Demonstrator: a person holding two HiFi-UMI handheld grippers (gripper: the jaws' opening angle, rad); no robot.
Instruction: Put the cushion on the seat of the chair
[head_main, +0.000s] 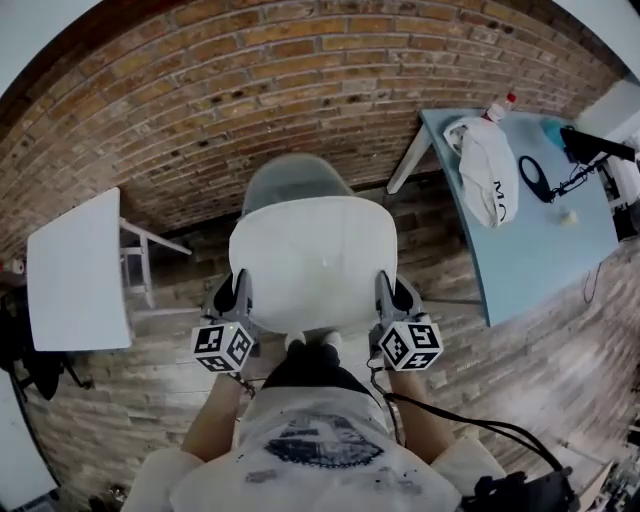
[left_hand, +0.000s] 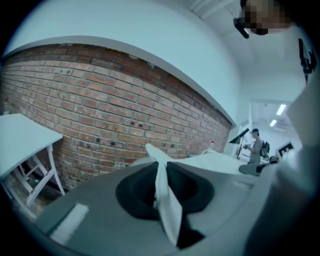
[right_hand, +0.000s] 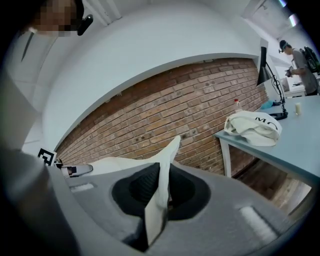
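I hold a white square cushion (head_main: 312, 260) by two opposite edges, level in front of me. My left gripper (head_main: 232, 300) is shut on its left edge, and a fold of the white fabric (left_hand: 167, 210) is pinched between the jaws of the left gripper (left_hand: 161, 175). My right gripper (head_main: 396, 300) is shut on the right edge, where the right gripper (right_hand: 162, 187) clamps the cushion (right_hand: 125, 165) the same way. A pale grey chair (head_main: 295, 178) stands just beyond and below the cushion. The cushion hides most of it.
A white table (head_main: 75, 270) stands at the left. At the right a blue-grey table (head_main: 540, 250) carries a white bag (head_main: 485, 170), a bottle (head_main: 500, 105) and black gear (head_main: 590, 145). Behind the chair is a brick wall (head_main: 250, 80). A person (right_hand: 300, 62) stands far off.
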